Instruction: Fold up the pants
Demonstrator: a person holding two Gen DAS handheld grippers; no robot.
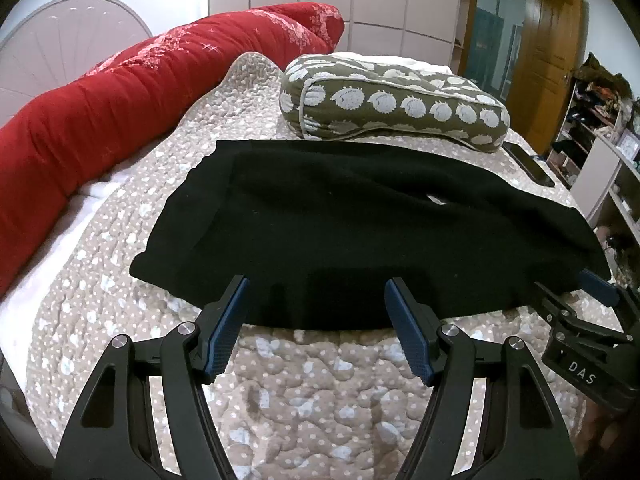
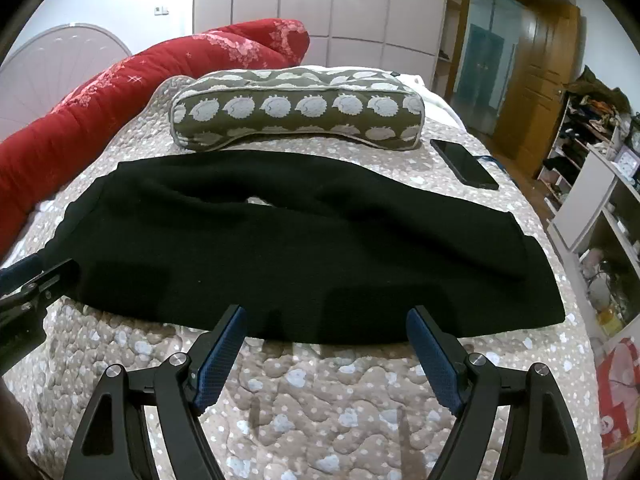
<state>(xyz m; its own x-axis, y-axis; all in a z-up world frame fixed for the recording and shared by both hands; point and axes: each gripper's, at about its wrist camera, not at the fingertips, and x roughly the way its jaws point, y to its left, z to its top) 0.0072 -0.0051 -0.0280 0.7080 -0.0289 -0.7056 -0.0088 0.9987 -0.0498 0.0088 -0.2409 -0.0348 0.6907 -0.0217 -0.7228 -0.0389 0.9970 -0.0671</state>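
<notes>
One black pants [image 1: 360, 232] on quilt [image 1: 312, 392], one pillow [image 1: 396, 100], one phone [image 2: 464, 164]; left claw [image 1: 316, 300], right claw [image 2: 326, 328] both spread apart

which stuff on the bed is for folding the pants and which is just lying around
For the job:
- black pants, spread flat on the quilt
- left gripper, open, at the near edge
- right gripper, open, at the near edge

Just lying about:
- patterned pillow
- phone
- red duvet
</notes>
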